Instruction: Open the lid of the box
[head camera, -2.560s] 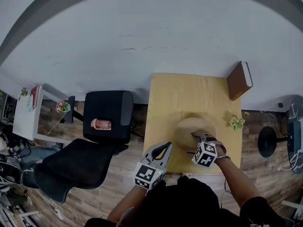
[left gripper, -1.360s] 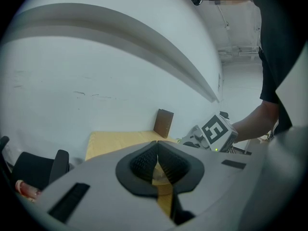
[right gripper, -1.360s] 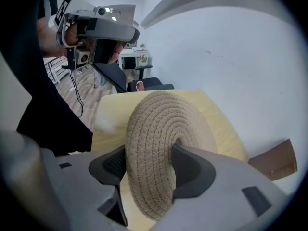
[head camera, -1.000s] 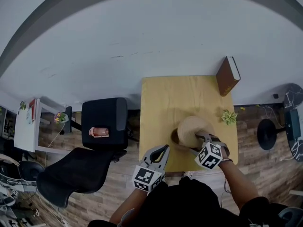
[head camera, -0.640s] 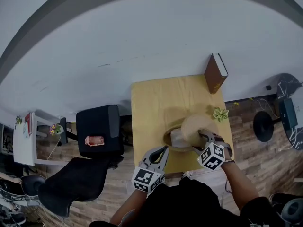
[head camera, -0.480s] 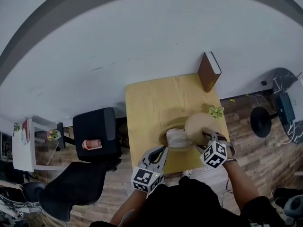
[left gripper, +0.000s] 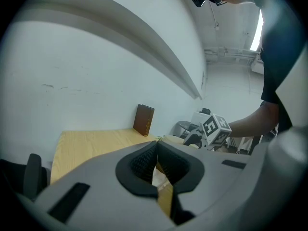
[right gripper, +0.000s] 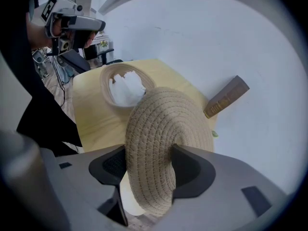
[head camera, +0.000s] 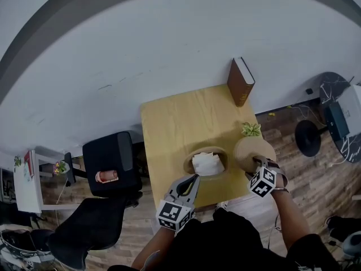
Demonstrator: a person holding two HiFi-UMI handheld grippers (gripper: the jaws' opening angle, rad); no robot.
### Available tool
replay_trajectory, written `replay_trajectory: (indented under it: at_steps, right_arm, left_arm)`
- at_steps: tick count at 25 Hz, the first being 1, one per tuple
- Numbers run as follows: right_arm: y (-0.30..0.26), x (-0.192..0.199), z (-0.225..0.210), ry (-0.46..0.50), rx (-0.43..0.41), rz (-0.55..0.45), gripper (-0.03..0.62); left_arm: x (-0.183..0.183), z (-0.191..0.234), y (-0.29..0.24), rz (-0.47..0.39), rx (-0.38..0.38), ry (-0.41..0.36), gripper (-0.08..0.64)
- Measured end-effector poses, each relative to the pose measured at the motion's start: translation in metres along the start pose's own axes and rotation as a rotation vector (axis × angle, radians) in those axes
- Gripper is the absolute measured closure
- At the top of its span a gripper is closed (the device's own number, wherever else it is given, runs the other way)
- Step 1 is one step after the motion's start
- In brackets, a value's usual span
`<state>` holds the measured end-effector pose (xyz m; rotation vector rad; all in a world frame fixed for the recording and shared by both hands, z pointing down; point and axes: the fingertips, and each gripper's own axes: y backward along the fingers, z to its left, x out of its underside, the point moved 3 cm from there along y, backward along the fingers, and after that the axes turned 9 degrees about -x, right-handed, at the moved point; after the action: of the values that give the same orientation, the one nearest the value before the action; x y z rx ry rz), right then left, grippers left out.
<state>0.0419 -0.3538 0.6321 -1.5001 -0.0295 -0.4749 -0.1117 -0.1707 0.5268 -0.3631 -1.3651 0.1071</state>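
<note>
The round woven box [head camera: 206,164] stands uncovered on the yellow table [head camera: 169,123], with white cloth [head camera: 208,163] inside it. Its woven lid [head camera: 254,151] hangs to the right of the box, over the table's right edge, tilted on edge. My right gripper [head camera: 257,162] is shut on the lid's rim. In the right gripper view the lid [right gripper: 163,124] fills the gap between the pads of that gripper [right gripper: 147,165], and the box rim [right gripper: 107,78] lies beyond. My left gripper [head camera: 193,180] hovers at the table's front edge, just before the box, shut and empty [left gripper: 156,153].
A brown book [head camera: 240,81] leans against the wall at the table's back right corner. A small green plant [head camera: 251,129] sits behind the lid. A black chair [head camera: 107,157] stands left of the table, and a black round stand base [head camera: 306,138] on the floor to the right.
The right gripper has lifted the lid off the box and carried it to the right, baring the white cloth inside. The left gripper has stayed at the front edge.
</note>
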Motion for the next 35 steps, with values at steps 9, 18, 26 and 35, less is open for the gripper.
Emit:
replay_trajectory:
  at_steps: [9,18,26,35]
  right_arm:
    - [-0.043,0.024,0.018,0.007,-0.095,0.068,0.302]
    - [-0.075,0.038,0.025,0.043,-0.116,0.126,0.299]
    - [-0.064,0.038,0.022,-0.065,-0.125,0.062,0.266]
    - [0.039,-0.053,0.019,-0.238,0.007,-0.366,0.294]
  left_arm:
    - [0.006,-0.001,0.0,0.025,-0.014,0.002,0.541]
    - [0.013,0.005,0.004,0.042,-0.043,0.005,0.541]
    - [0.012,0.002,0.001,0.032,-0.028,0.003,0.541]
    - [-0.013,0.006,0.008,-0.025,-0.029,-0.011,0.541]
